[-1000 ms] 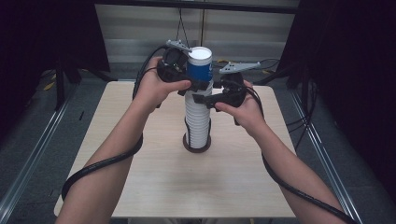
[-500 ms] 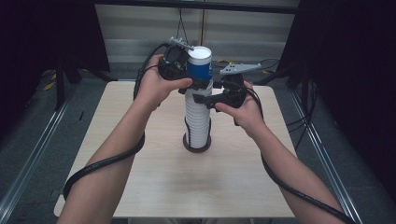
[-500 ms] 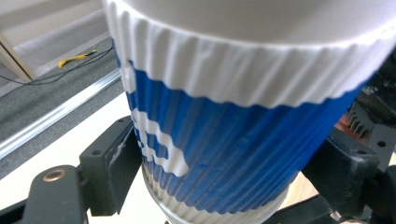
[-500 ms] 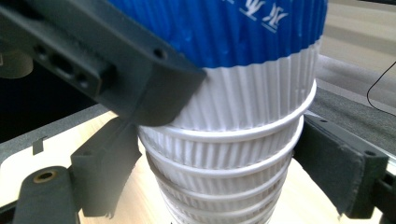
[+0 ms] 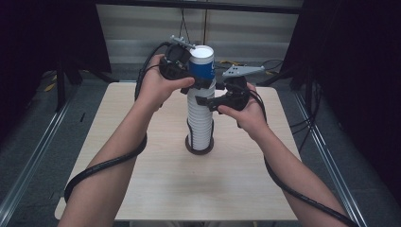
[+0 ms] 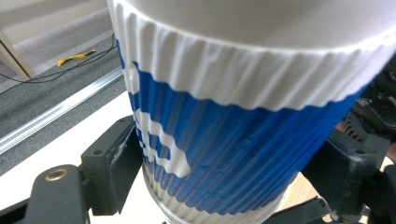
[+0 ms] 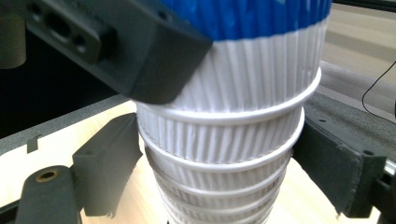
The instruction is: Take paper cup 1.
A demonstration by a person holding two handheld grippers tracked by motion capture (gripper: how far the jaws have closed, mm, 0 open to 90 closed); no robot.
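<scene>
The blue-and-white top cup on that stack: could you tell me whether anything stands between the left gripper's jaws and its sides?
Nothing visible does. In the left gripper view the left gripper has a jaw on either side of the blue-and-white top cup, with no object between. Its jaws have just been closing around the cup. The right gripper sits lower, at the white cup stack.

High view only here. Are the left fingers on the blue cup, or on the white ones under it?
Observer: On the blue cup. The left gripper has just been closing, with a finger on each side and the pads against its ribs.
Operator: Right one?
Observer: The right gripper has also been closing, with the white cup stack between its fingers just under the blue cup. I can't tell if the pads press.
Operator: Stack seated evenly?
Observer: The rims there sit closely nested and level.
</scene>
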